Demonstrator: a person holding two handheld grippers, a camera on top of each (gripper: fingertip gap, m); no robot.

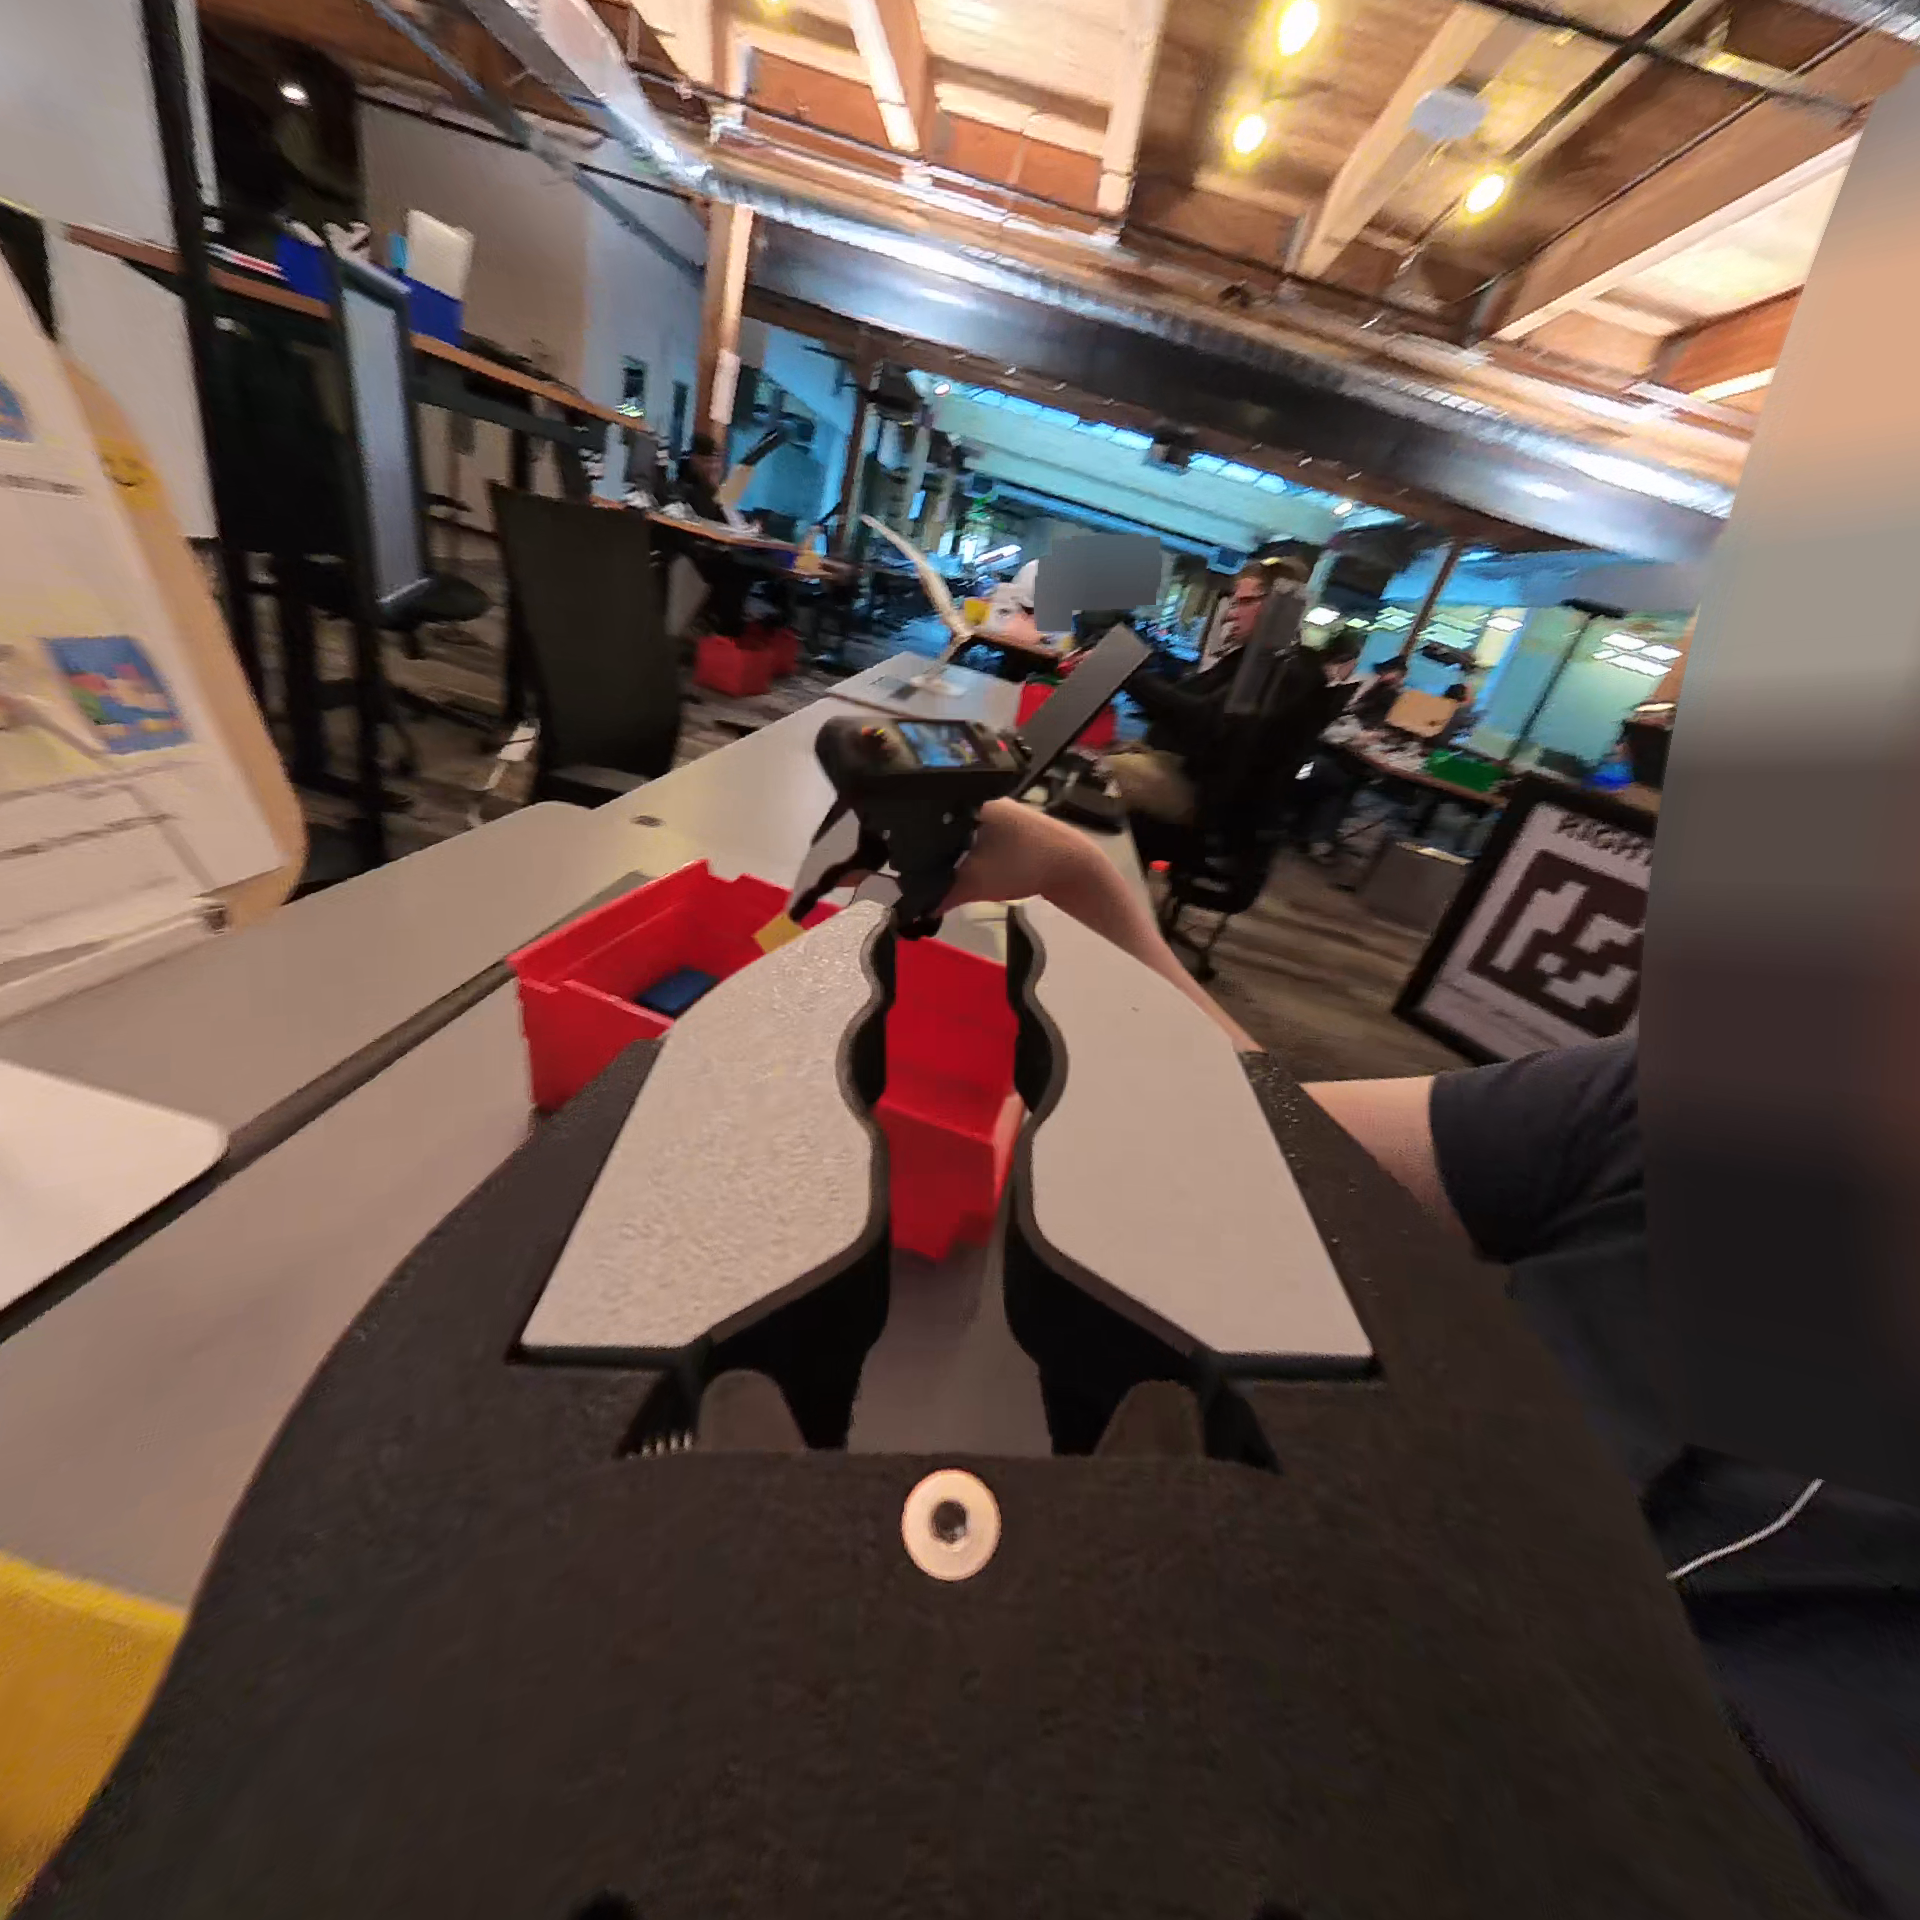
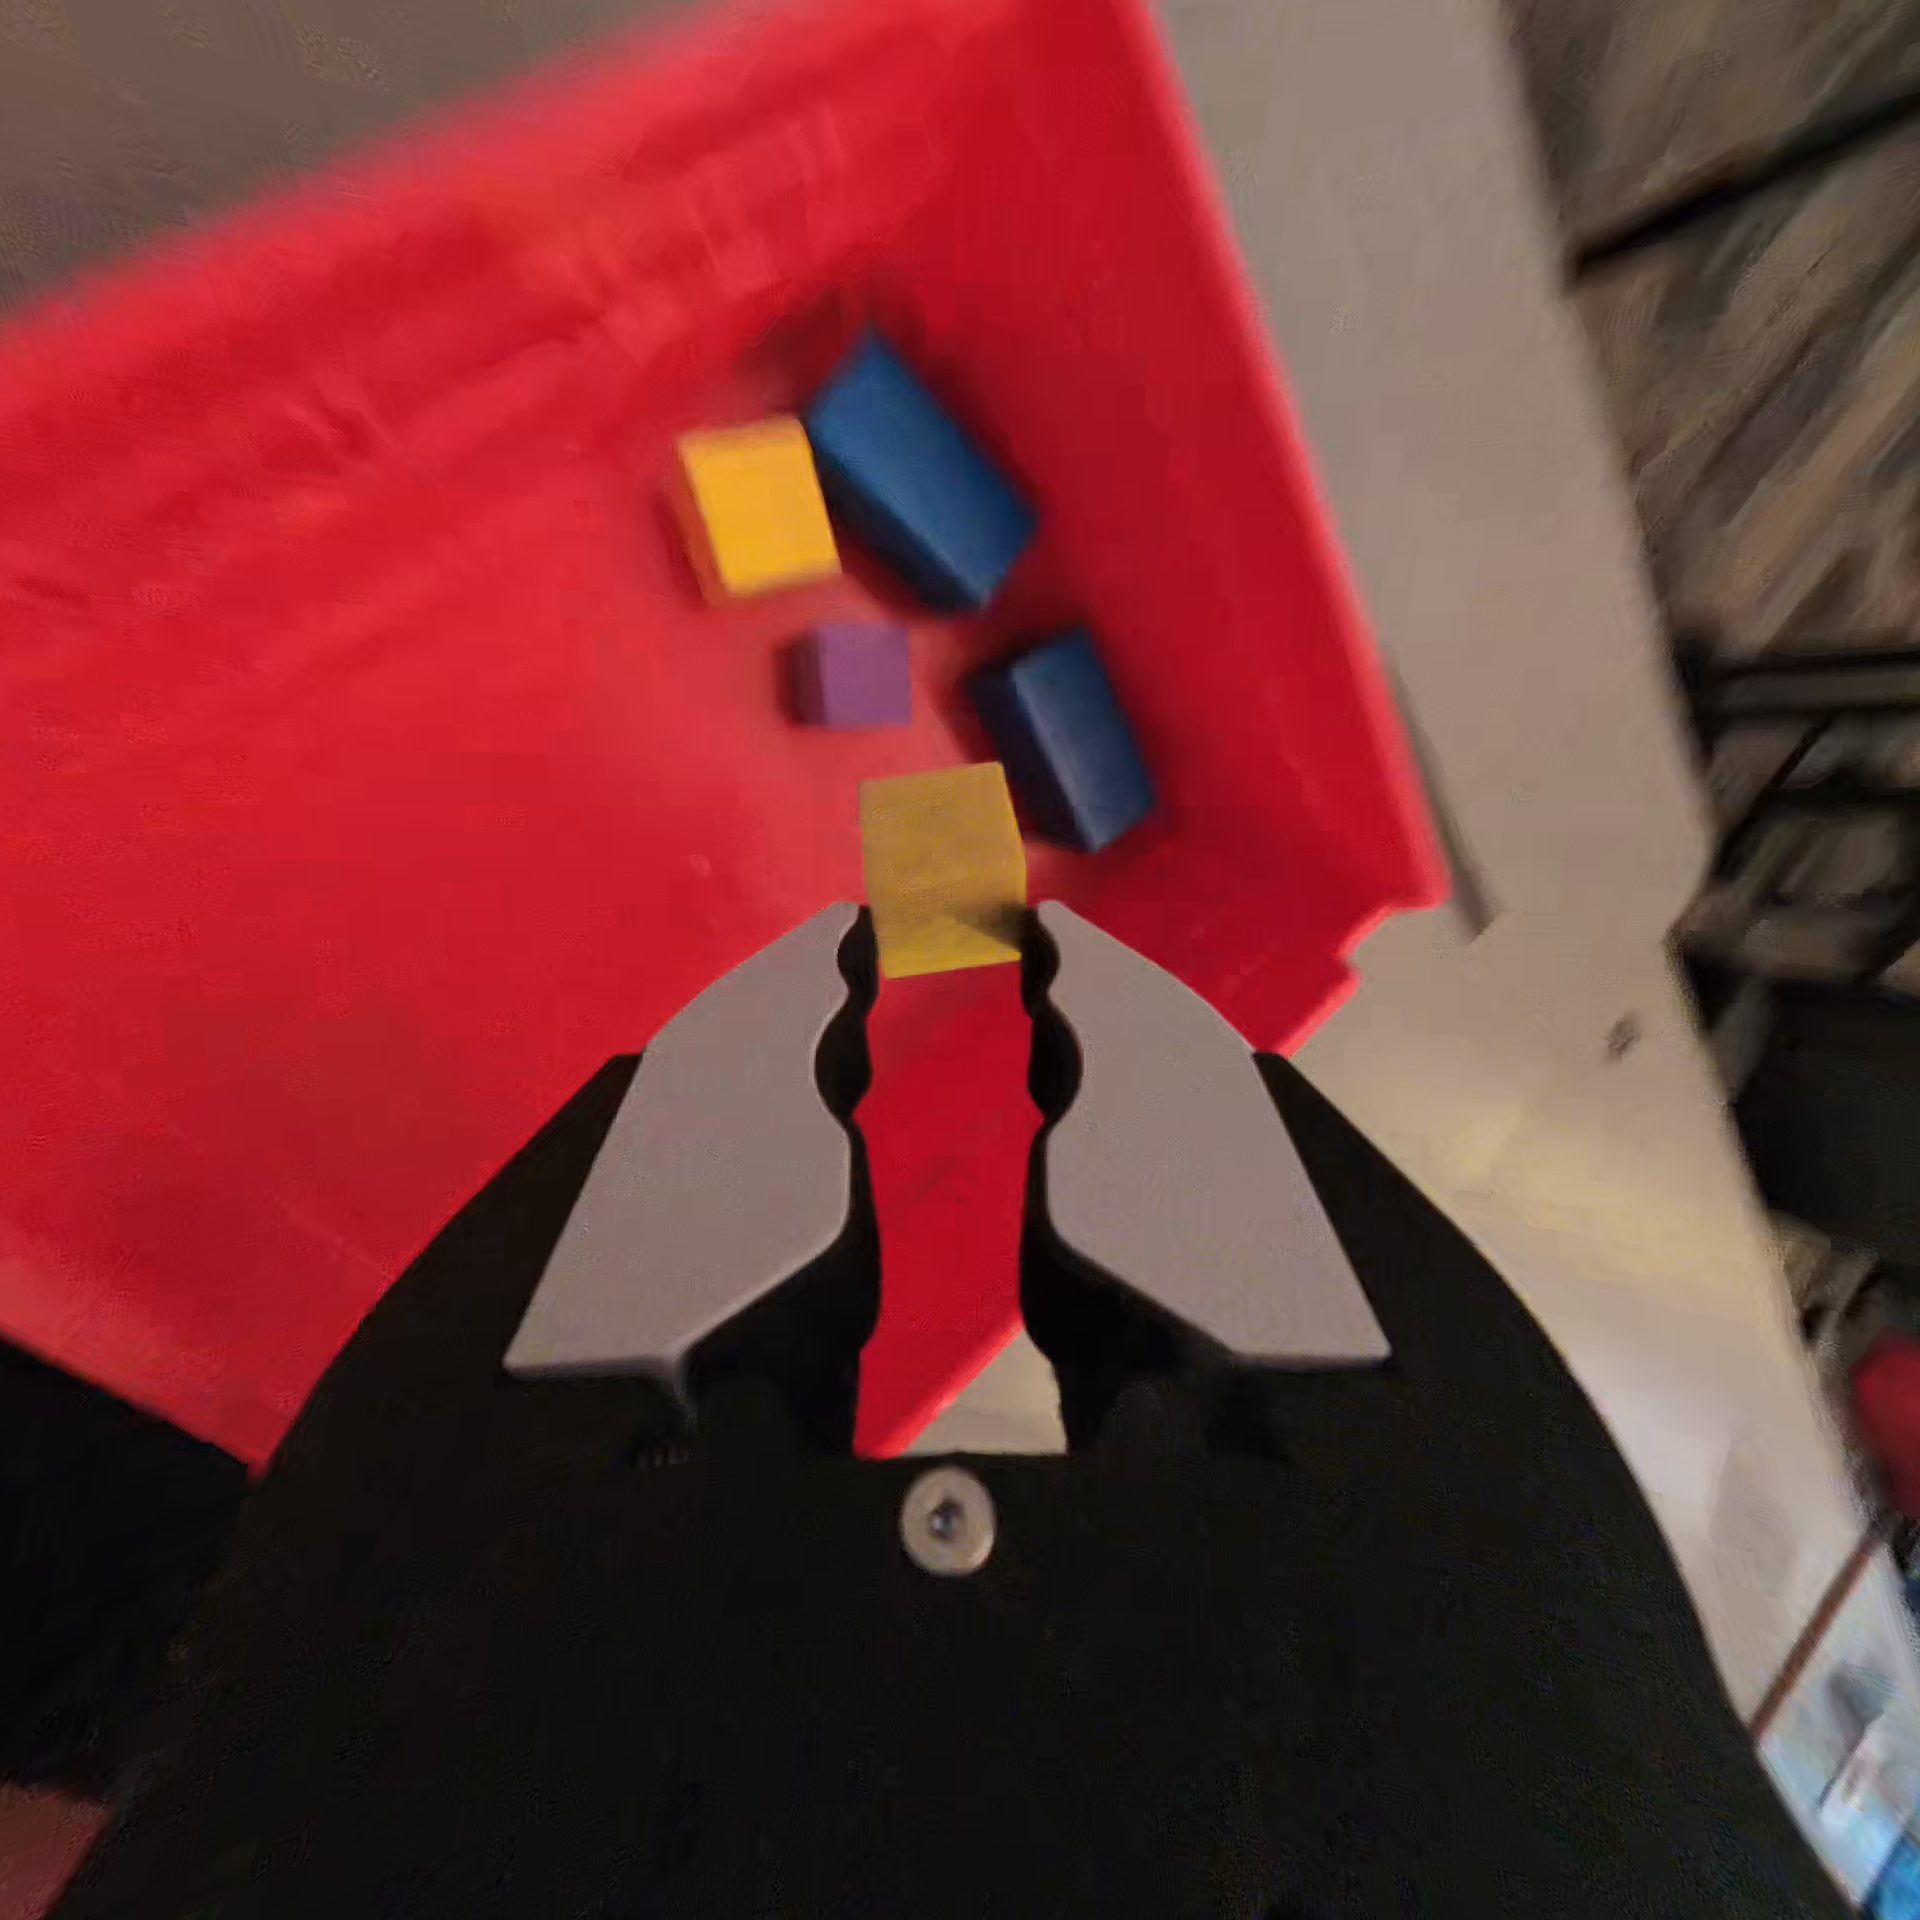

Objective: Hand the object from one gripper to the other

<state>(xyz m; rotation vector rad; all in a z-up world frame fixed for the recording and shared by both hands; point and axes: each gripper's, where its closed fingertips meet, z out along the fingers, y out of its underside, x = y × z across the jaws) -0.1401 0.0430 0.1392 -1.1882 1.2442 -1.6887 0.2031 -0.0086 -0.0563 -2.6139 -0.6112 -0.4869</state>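
Jaws of the right gripper (image 2: 945, 914) are narrowed onto a yellow cube (image 2: 940, 868), pinching it at the fingertips (image 2: 1049, 925) so that most of the cube projects beyond them, above the red bin (image 2: 312, 727). On the bin floor below lie a second yellow block (image 2: 756, 506), a purple cube (image 2: 855, 675) and two blue blocks: one (image 2: 920, 468) touching the yellow block, the other (image 2: 1065, 740) near the bin wall. From the left wrist view, the right gripper hangs over the bin's far side with the cube visible at its tip as a small yellow patch. Jaws of the left gripper (image 1: 951, 914) stand narrowly parted with nothing between them, held above the near side of the bin, which rests on a grey desk (image 1: 312, 987).
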